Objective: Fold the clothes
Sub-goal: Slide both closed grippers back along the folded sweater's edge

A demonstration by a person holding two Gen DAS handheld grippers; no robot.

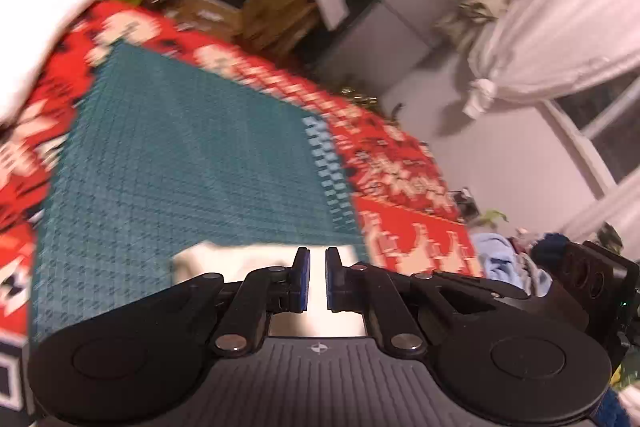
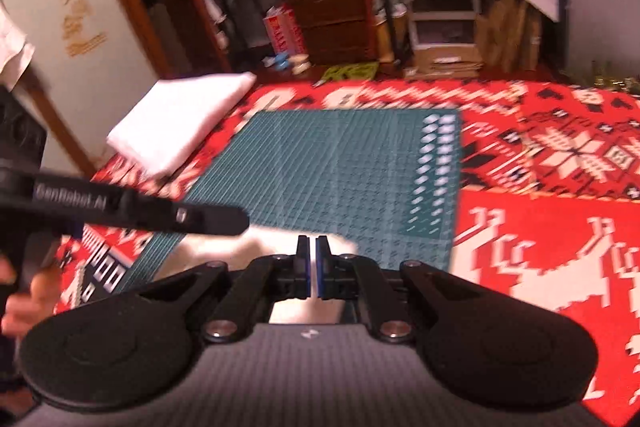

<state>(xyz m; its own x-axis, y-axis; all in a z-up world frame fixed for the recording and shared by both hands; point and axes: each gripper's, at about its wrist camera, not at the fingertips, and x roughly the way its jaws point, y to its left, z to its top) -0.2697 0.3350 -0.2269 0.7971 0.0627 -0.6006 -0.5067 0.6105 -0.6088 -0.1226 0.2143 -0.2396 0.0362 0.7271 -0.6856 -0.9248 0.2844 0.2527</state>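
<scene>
A white garment [image 1: 224,261] shows just past my left gripper [image 1: 314,279], whose blue pads stand a narrow gap apart with white fabric between them. In the right wrist view the same white garment [image 2: 276,241] lies under my right gripper [image 2: 312,273], whose pads are nearly together on a thin white strip. Most of the garment is hidden behind the gripper bodies. Both grippers hover over the near edge of a green cutting mat [image 1: 192,155] [image 2: 340,167]. A folded white cloth [image 2: 180,119] [image 1: 36,27] rests at the mat's far left corner.
The mat lies on a red and white patterned blanket [image 2: 540,227]. A hand [image 2: 20,291] holds the left tool's black body at the left. Cluttered shelves and drawers [image 2: 436,7] stand beyond the blanket. A grey cabinet [image 1: 400,7], white curtain [image 1: 560,27] and pile of clothes [image 1: 500,259] are to the right.
</scene>
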